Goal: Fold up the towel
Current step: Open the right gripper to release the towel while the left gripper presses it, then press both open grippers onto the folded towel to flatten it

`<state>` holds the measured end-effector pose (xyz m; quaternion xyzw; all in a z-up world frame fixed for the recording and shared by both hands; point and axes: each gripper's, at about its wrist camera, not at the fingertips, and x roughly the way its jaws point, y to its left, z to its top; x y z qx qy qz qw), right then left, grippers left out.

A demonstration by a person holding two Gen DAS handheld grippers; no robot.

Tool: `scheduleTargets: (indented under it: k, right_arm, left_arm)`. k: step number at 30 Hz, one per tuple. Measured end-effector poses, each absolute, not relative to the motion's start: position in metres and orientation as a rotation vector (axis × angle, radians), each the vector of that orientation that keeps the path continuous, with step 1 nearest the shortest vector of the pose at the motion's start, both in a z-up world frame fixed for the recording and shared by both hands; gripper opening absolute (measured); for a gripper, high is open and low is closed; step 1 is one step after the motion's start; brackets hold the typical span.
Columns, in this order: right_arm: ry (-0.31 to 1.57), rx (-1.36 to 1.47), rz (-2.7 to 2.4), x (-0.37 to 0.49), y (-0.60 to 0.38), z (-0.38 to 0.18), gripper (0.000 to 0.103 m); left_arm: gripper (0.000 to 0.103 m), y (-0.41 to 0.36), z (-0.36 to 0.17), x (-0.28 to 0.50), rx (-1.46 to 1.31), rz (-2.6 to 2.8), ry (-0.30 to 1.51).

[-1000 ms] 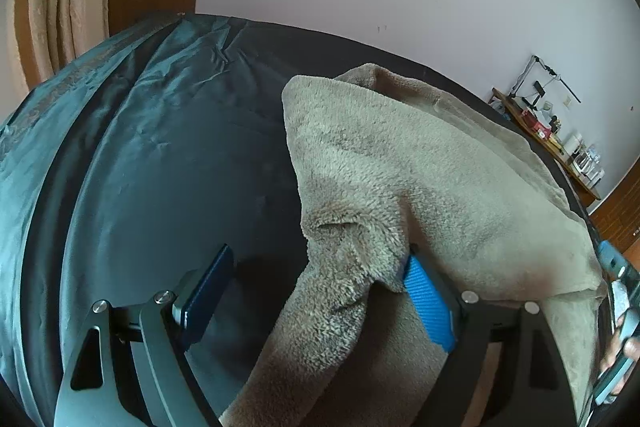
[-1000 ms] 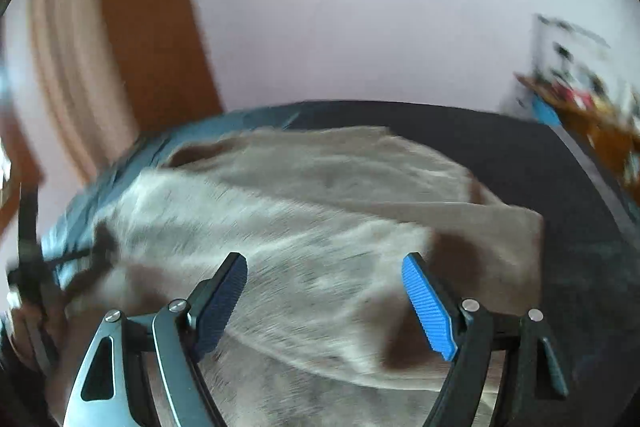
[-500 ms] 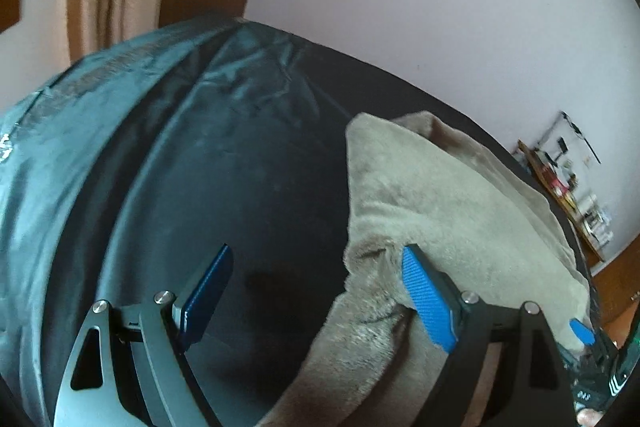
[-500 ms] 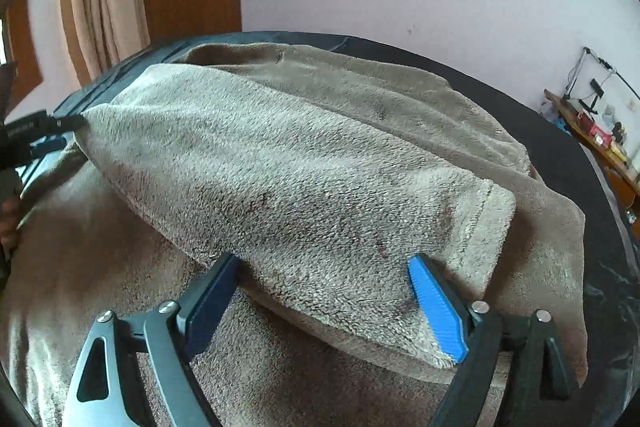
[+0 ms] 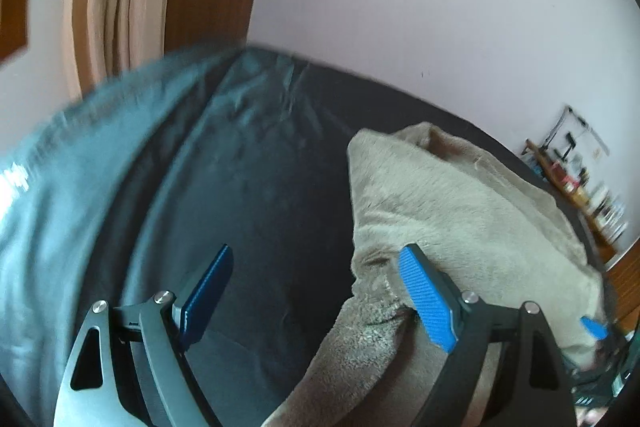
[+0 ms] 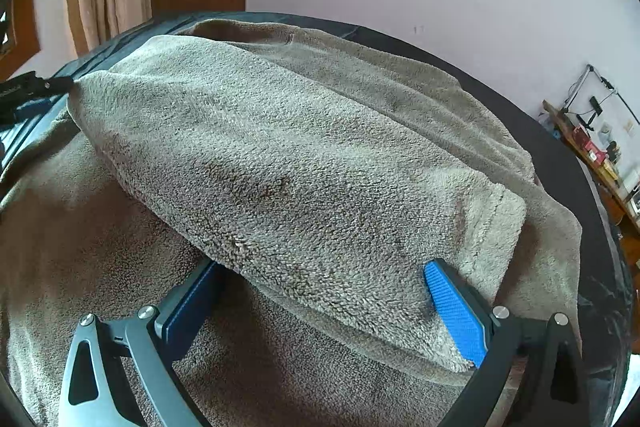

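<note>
The grey-brown plush towel (image 6: 304, 163) is lying on the dark-sheeted bed (image 5: 248, 211), its near half being laid over the far half. Both tongs are being held wide apart, gripping nothing: left tongs (image 5: 320, 301) beside the fold's left corner, right tongs (image 6: 324, 307) under its edge. Compared with a second ago, the flap is lying lower and the motion blur is gone.
</note>
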<state>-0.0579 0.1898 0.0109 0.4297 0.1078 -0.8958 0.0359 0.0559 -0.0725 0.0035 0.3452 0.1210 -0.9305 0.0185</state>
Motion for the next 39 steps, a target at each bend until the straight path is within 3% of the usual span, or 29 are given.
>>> scheduleTargets:
  k: [6,13,17,22,39]
  right_arm:
    - [0.328,1.318,-2.753,-0.056,0.192,0.012,0.102]
    - [0.195,1.241,-2.809,-0.039,0.204,0.031,0.102]
    - [0.168,1.239,-2.820,-0.035,0.210,0.041,0.102]
    - [0.348,1.328,-2.775,-0.041,0.199,0.012,0.103]
    - [0.356,1.323,-2.783,-0.044,0.200,0.011,0.103]
  left_arm:
    - [0.092,-0.013,0.035,0.073,1.047,-3.125,0.098]
    - [0.092,0.042,0.007,0.048,1.249,-3.156,-0.191]
    - [0.092,0.034,-0.024,0.025,1.439,-3.057,-0.087]
    - [0.094,0.035,-0.025,0.028,1.434,-3.079,-0.097]
    - [0.100,0.037,-0.028,0.036,1.452,-3.101,-0.100]
